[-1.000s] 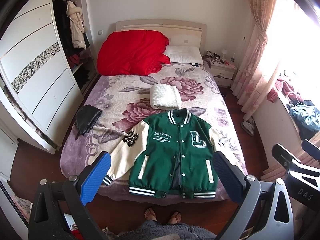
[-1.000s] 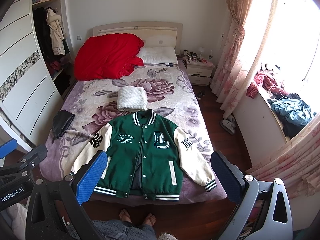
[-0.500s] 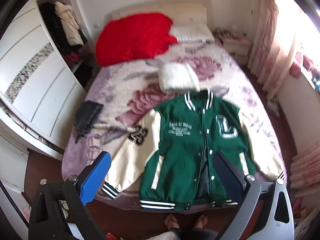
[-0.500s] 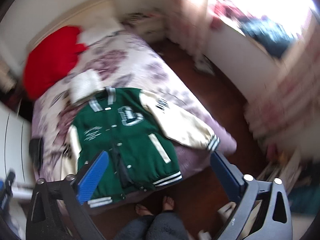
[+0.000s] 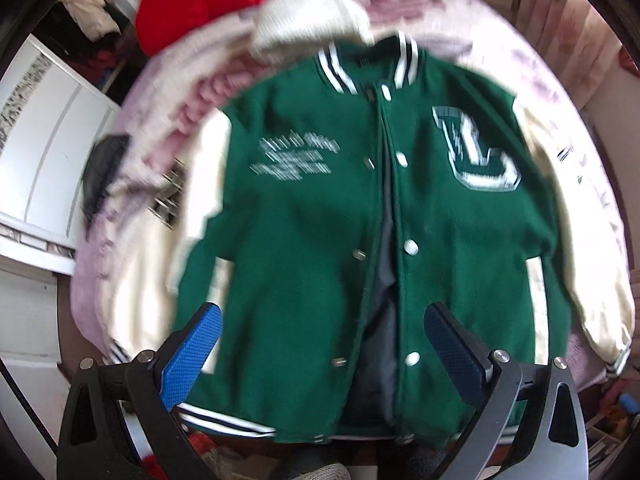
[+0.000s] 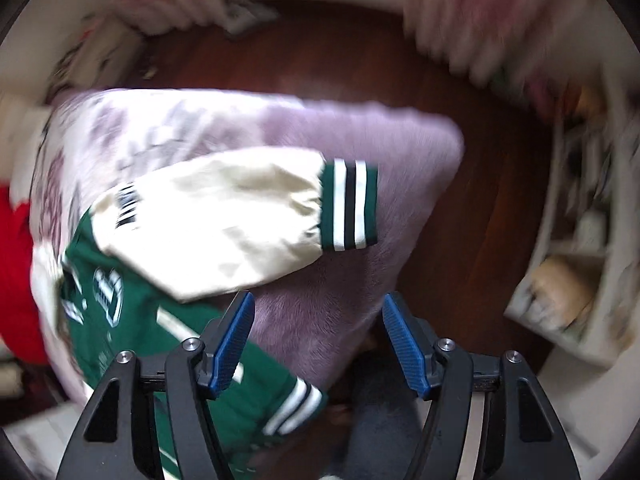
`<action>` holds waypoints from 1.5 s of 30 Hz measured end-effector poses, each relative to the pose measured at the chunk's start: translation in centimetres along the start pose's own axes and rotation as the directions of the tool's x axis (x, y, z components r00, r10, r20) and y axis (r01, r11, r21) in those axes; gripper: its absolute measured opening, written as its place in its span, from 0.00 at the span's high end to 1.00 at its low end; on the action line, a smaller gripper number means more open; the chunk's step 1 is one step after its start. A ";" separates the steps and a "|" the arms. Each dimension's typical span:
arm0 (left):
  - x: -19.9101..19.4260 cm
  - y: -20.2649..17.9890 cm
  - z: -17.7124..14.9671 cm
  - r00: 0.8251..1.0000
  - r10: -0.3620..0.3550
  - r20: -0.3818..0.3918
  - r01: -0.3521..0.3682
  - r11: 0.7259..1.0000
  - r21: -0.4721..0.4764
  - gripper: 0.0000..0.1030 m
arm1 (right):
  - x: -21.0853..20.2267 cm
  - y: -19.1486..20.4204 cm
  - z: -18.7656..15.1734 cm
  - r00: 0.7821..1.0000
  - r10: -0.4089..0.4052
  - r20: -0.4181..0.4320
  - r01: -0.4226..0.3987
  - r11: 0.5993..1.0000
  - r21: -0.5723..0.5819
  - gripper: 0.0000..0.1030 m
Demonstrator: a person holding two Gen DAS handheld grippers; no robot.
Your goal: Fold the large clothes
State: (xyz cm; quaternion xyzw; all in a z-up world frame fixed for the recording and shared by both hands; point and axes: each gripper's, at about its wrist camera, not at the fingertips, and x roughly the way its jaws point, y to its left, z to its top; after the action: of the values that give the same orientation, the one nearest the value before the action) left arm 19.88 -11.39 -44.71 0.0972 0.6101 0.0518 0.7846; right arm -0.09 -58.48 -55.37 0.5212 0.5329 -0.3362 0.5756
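Floral lilac bedding (image 5: 132, 184) covers the bed and fills most of the left wrist view, with a red quilt (image 5: 208, 4) at upper left and a folded white knit (image 5: 304, 12) above the collar. On it the green varsity jacket (image 5: 304, 216) lies flat, front up, snaps partly undone, cream sleeves spread to both sides. Left gripper (image 5: 320, 354) sits at the lower edge over the hem, jaws wide apart, nothing between them. In the right wrist view, the right gripper (image 6: 316, 344) is over the bed corner, jaws closing with only bedding behind them; the striped cuff (image 6: 350, 204) lies above it, centre frame. Both views are blurred.
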 end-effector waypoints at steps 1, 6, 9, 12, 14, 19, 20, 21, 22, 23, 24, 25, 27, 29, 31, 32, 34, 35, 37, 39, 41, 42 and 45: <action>1.7 -1.3 -0.1 1.000 0.000 -0.024 0.000 1.000 0.005 0.00 | 2.8 -1.2 0.6 0.997 0.075 -0.032 -0.073 0.995 0.066 0.32; 5.9 -5.9 0.6 0.998 0.014 -0.064 -0.010 0.998 0.056 0.00 | 11.6 -2.4 1.5 0.949 0.312 -0.040 -0.296 0.931 0.214 0.29; 6.6 -8.4 1.7 0.999 0.018 -0.040 -0.014 0.995 0.095 0.00 | 14.3 -2.4 1.9 0.920 0.383 0.084 -0.391 0.882 0.263 0.29; 6.6 -10.8 3.2 1.000 0.007 -0.022 -0.004 0.992 0.129 0.00 | 14.8 -2.4 2.3 0.917 0.349 0.194 -0.391 0.882 0.263 0.55; 6.4 -12.9 5.0 1.000 -0.025 -0.016 0.027 0.989 0.147 0.00 | 14.2 -2.5 3.0 0.908 0.351 0.230 -0.403 0.881 0.248 0.86; 6.6 -17.8 10.7 0.995 -0.098 0.009 0.095 0.980 0.174 0.00 | 10.3 -0.7 8.3 0.887 0.350 0.303 -0.394 0.914 0.097 0.93; 6.8 -18.9 11.8 0.994 -0.108 0.014 0.104 0.979 0.178 0.00 | 9.5 0.2 10.3 0.877 0.358 0.319 -0.395 0.917 0.055 0.93; 7.1 -19.4 12.7 0.993 -0.115 0.016 0.110 0.977 0.181 0.00 | 8.5 1.1 11.4 0.872 0.363 0.329 -0.391 0.920 0.021 0.93; 7.4 -20.5 13.9 0.993 -0.117 0.018 0.112 0.977 0.183 0.00 | 8.0 2.2 13.1 0.867 0.364 0.341 -0.380 0.925 -0.021 0.93; 7.8 -21.5 15.0 0.992 -0.122 0.019 0.117 0.976 0.183 0.00 | 7.1 3.6 14.9 0.860 0.371 0.351 -0.369 0.926 -0.074 0.93; 8.4 -22.4 16.0 0.991 -0.130 0.014 0.126 0.975 0.182 0.00 | 6.3 5.1 16.5 0.855 0.373 0.361 -0.352 0.928 -0.125 0.93; 9.0 -23.3 16.7 0.991 -0.130 0.007 0.127 0.975 0.180 0.00 | 5.8 6.6 18.0 0.852 0.376 0.365 -0.337 0.926 -0.169 0.94; 10.2 -24.5 17.8 0.992 -0.128 -0.005 0.127 0.976 0.176 0.00 | 5.1 9.2 20.8 0.852 0.367 0.374 -0.296 0.926 -0.235 0.94; 12.1 -25.8 18.6 0.993 -0.116 -0.021 0.118 0.976 0.185 0.00 | 5.4 11.8 23.4 0.863 0.345 0.368 -0.255 0.928 -0.272 0.94; 14.6 -26.8 18.7 0.995 -0.087 -0.043 0.094 0.974 0.207 0.00 | 6.0 14.4 26.1 0.881 0.318 0.350 -0.220 0.931 -0.292 0.94; 15.2 -26.9 18.7 0.995 -0.087 -0.046 0.095 0.973 0.208 0.00 | 6.8 15.3 26.8 0.890 0.300 0.344 -0.196 0.932 -0.305 0.94; 15.6 -26.5 18.3 0.993 -0.112 -0.025 0.115 0.976 0.186 0.00 | 7.7 17.2 28.2 0.901 0.277 0.333 -0.166 0.931 -0.325 0.94; 15.3 -26.4 18.1 0.993 -0.116 -0.019 0.118 0.975 0.188 0.00 | 8.0 17.9 28.6 0.903 0.270 0.333 -0.158 0.931 -0.329 0.94; 14.3 -25.5 17.5 0.994 -0.112 -0.003 0.111 0.978 0.176 0.00 | 7.3 18.3 28.7 0.895 0.294 0.335 -0.187 0.930 -0.317 0.94; 13.6 -24.0 16.9 0.995 -0.099 0.004 0.098 0.985 0.142 0.00 | 5.8 18.7 28.0 0.882 0.319 0.346 -0.203 0.921 -0.332 0.94; 13.8 -21.6 16.3 0.998 -0.052 -0.019 0.054 0.993 0.104 0.00 | 3.5 19.1 26.9 0.871 0.339 0.355 -0.207 0.909 -0.361 0.94; 14.7 -20.5 15.9 0.999 -0.026 -0.046 0.031 0.995 0.096 0.00 | 2.6 19.8 25.9 0.866 0.353 0.354 -0.213 0.901 -0.378 0.94; 16.1 -16.3 14.9 0.987 -0.132 -0.096 0.132 0.991 -0.016 0.00 | 0.3 23.2 22.2 0.860 0.380 0.342 -0.211 0.873 -0.439 0.94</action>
State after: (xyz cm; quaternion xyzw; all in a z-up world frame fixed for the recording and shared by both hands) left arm 37.70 -25.41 -59.98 0.0502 0.6521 0.0072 0.7564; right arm 27.71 -74.38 -52.52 0.3898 0.3647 -0.2337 0.8127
